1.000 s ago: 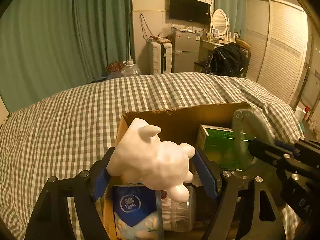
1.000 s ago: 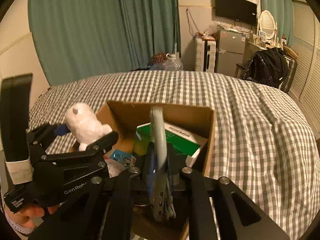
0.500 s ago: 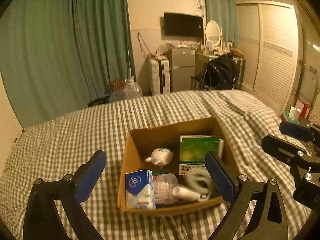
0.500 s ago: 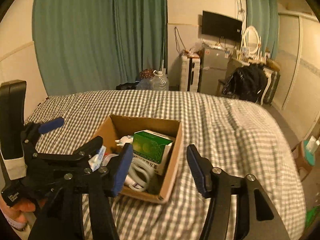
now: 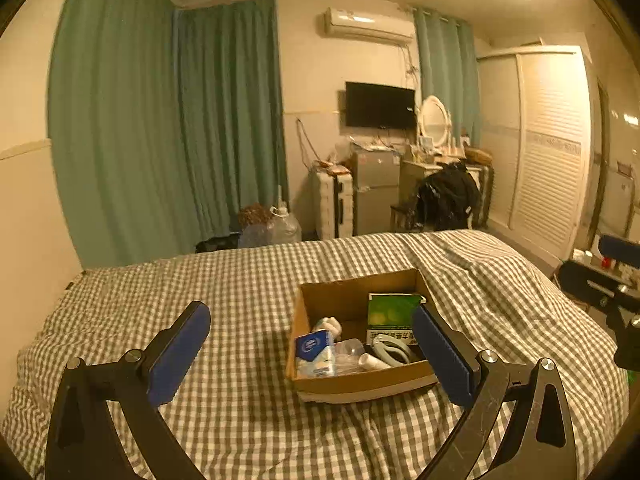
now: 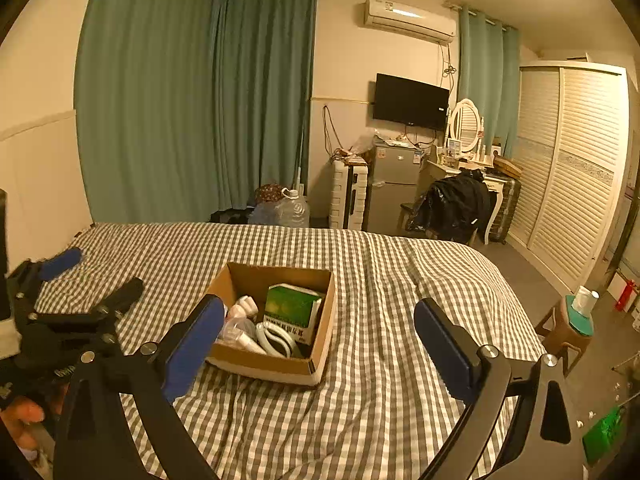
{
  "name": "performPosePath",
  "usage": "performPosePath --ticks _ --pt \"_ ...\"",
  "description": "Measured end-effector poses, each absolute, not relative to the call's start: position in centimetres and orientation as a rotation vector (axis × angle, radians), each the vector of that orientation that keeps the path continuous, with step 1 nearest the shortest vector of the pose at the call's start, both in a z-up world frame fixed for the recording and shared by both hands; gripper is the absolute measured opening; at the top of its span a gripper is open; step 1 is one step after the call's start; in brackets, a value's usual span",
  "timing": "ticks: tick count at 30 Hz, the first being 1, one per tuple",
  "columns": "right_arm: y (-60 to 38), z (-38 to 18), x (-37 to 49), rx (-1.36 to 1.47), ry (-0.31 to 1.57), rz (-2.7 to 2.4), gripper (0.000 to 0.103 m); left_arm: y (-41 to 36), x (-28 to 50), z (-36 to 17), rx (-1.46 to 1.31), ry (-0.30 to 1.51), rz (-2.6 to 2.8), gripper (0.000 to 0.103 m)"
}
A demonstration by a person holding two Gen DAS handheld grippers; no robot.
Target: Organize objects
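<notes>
An open cardboard box sits on the checked bed. Inside lie a green carton, a white plush toy, a blue tissue pack, a clear bottle and a coiled white cable. My left gripper hangs open and empty, high above and behind the box. My right gripper is likewise open and empty, back from the box. In the right wrist view the left gripper shows at the left, held by a hand.
The grey-and-white checked bed cover spreads wide around the box. A small stool with a cup stands off the bed's right side. Beyond the bed are green curtains, a water jug, a small fridge and a wardrobe.
Both grippers have opened and pulled up and back from the box. The white plush toy left my left gripper and the white cable left my right; both now lie in the box.
</notes>
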State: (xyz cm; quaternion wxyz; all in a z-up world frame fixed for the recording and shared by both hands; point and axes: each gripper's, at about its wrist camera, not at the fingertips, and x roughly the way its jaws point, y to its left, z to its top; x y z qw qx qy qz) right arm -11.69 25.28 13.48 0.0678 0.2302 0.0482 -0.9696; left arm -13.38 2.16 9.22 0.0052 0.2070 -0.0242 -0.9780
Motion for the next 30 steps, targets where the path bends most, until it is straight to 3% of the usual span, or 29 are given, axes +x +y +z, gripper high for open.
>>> performPosePath --ticks 3,14,23,30 --pt "25.3 12.8 -10.2 0.656 0.132 -2.959 0.103 1.8 -11.5 9.5 0.586 -0.075 -3.058 0.103" --pt "24.6 7.4 -8.2 0.548 0.143 -3.005 0.103 3.0 -7.8 6.0 0.557 -0.12 -3.03 0.103" --pt "25.1 4.8 -9.0 0.552 0.152 -3.025 0.103 0.9 -7.6 3.1 0.592 0.107 -3.02 0.103" --pt "26.1 4.6 -9.0 0.567 0.097 -3.03 0.103 1.7 -7.3 2.8 0.602 0.052 -3.017 0.103"
